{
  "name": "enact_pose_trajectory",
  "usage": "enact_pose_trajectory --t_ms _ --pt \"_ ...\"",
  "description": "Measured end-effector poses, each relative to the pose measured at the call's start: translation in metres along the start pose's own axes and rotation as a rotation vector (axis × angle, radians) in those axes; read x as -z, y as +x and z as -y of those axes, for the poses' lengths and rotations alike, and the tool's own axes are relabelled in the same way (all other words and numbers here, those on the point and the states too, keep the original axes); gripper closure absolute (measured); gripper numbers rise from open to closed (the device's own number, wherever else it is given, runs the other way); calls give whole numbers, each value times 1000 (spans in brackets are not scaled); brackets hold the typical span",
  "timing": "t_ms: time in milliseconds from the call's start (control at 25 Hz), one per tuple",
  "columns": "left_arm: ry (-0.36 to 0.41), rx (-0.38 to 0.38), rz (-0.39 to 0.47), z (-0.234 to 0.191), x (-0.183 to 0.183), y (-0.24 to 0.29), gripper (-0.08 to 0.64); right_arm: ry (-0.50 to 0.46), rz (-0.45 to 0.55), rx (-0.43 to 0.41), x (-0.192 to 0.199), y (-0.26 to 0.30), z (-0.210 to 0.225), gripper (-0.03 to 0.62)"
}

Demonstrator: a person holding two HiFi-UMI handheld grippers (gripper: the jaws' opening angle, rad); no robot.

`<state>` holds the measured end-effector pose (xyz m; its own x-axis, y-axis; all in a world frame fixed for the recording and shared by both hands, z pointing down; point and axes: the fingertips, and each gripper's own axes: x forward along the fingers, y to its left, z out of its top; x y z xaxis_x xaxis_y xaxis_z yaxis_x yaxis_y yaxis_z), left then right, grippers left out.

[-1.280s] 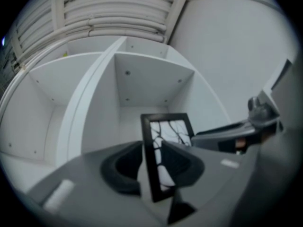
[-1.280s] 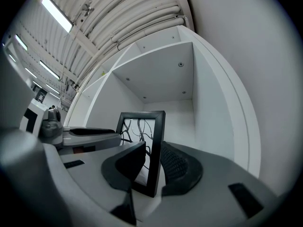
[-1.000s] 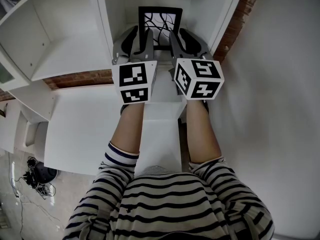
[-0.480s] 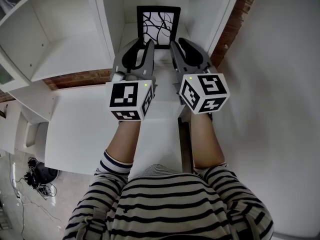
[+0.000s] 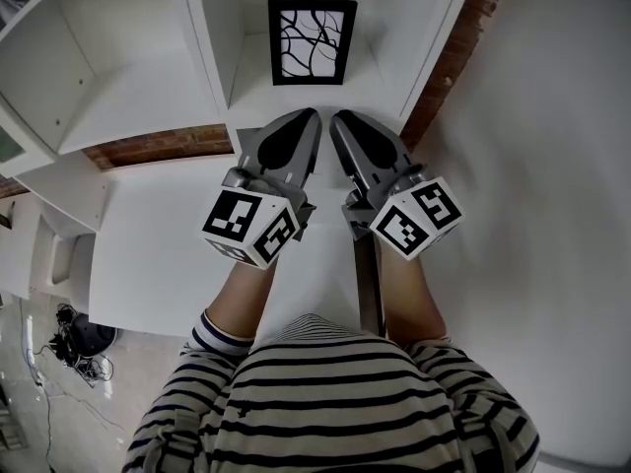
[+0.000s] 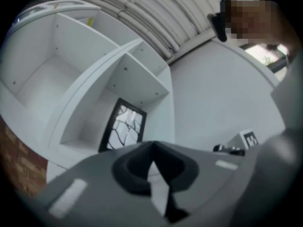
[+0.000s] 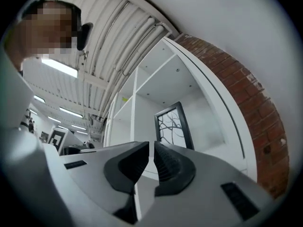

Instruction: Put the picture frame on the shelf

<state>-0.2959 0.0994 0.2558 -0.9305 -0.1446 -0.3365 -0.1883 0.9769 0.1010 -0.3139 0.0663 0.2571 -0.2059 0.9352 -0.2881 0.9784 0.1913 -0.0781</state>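
Observation:
The black picture frame [image 5: 313, 40], holding a white print of dark branches, stands upright at the back of a white shelf compartment [image 5: 386, 72]. Both grippers are drawn back in front of that compartment, side by side, and neither touches the frame. My left gripper [image 5: 314, 117] has its jaws together with nothing in them; my right gripper [image 5: 335, 119] looks the same. The left gripper view has the frame [image 6: 123, 130] beyond the left gripper [image 6: 152, 148]. Past the right gripper [image 7: 152, 146], the frame [image 7: 173, 125] leans in its bay.
More white shelf bays [image 5: 118, 77] open to the left. A brick wall [image 5: 458, 42] runs along the shelf's right side, and a white wall lies further right. A white table top [image 5: 158, 254] sits below the grippers. Cables [image 5: 74, 348] lie on the floor at lower left.
Both grippers have pulled back out of the compartment toward me, away from the frame's lower edge. The frame stays standing on the shelf, now fully visible.

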Motion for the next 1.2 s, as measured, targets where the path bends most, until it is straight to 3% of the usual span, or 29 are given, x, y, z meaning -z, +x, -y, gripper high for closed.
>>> enact_pose_trajectory --t_ms 640,880,1200 --pt "-153 278 -5 38 60 -60 554 94 -19 -176 58 -57 -49 583" --pt "-164 312 -37 48 81 -86 554 132 -74 -189 85 -75 -63 584" --pt "-226 279 -23 56 93 -105 555 189 -79 -186 98 -90 -73 584"
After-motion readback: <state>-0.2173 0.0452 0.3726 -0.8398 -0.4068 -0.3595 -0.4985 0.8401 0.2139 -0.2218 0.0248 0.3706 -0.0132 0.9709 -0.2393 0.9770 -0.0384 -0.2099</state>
